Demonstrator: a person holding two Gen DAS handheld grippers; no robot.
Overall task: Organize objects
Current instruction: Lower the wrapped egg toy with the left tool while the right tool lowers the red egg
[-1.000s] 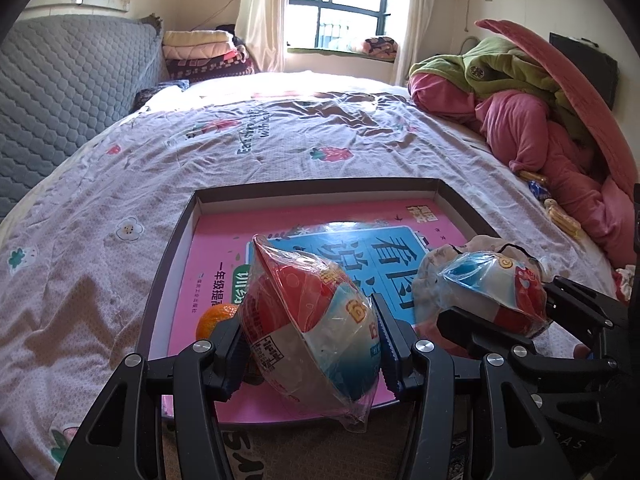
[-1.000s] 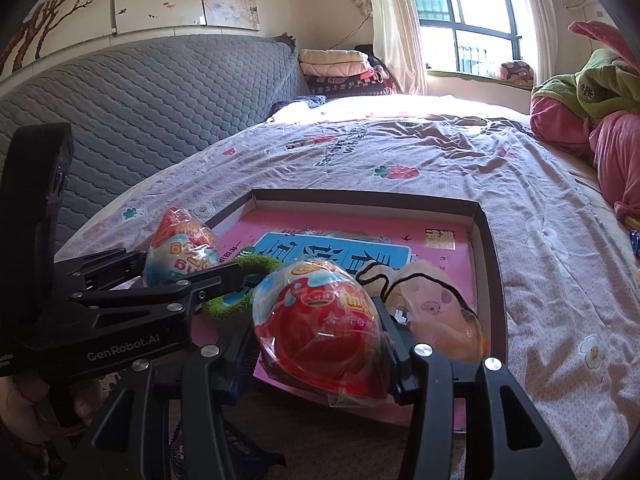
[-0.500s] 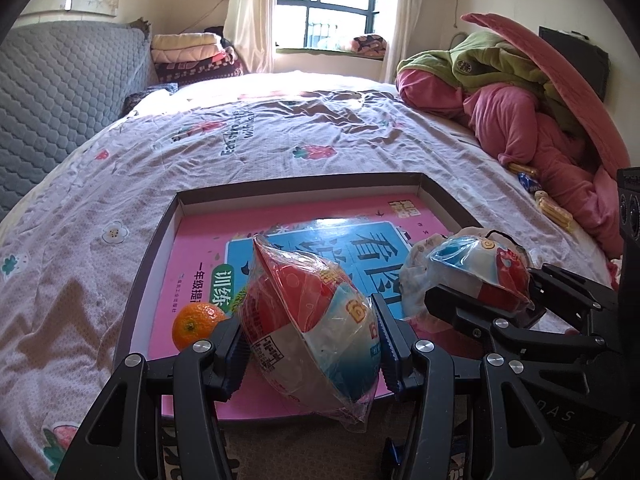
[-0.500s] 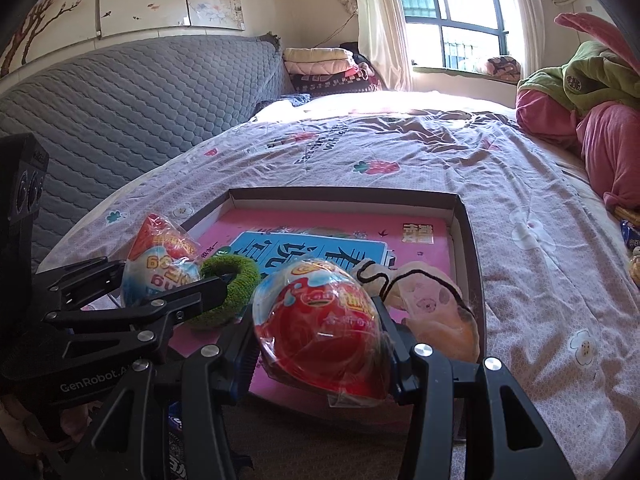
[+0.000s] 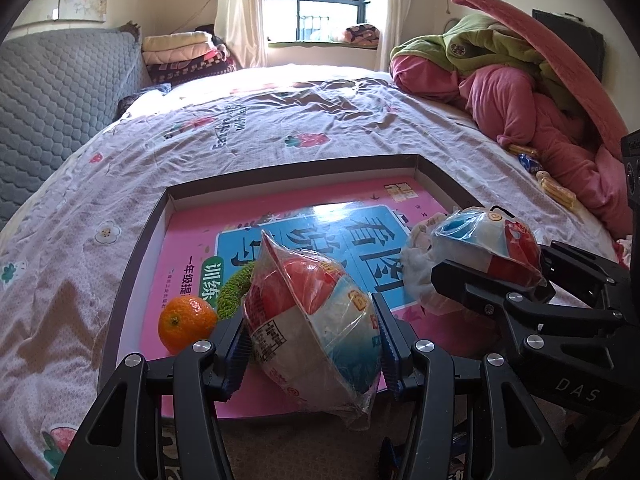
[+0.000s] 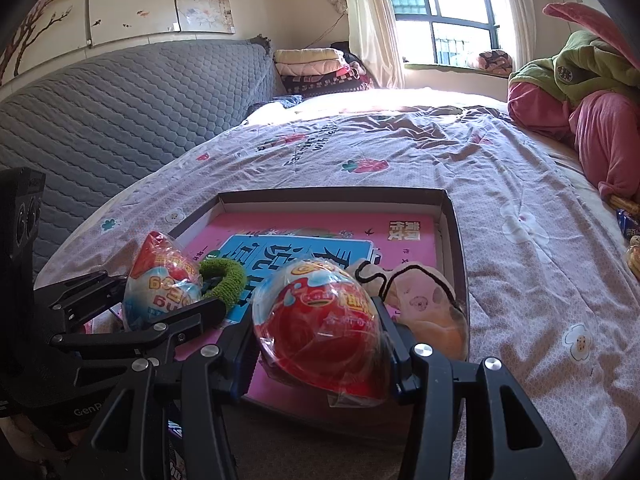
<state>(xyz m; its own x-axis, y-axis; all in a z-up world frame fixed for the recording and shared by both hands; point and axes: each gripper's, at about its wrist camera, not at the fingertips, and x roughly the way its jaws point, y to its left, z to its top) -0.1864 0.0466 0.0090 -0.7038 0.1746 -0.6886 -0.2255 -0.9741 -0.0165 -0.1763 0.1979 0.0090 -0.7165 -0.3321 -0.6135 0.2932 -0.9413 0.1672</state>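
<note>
Partly hidden green ring [image 5: 234,290] behind left tongs [image 5: 312,346] and right tongs [image 6: 322,336], each gripping a wrapped egg [image 5: 308,320].

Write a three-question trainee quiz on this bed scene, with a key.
1. True or false: each gripper is shut on a wrapped toy egg.
2. Which fruit lies in the box, left of the left gripper's egg? A) banana B) orange C) apple
3. Fill in: the box rests on the ____.

Key:
1. True: the left gripper clamps one wrapped toy egg, and the right gripper clamps another.
2. B, the orange inside the box.
3. Bed.
</note>
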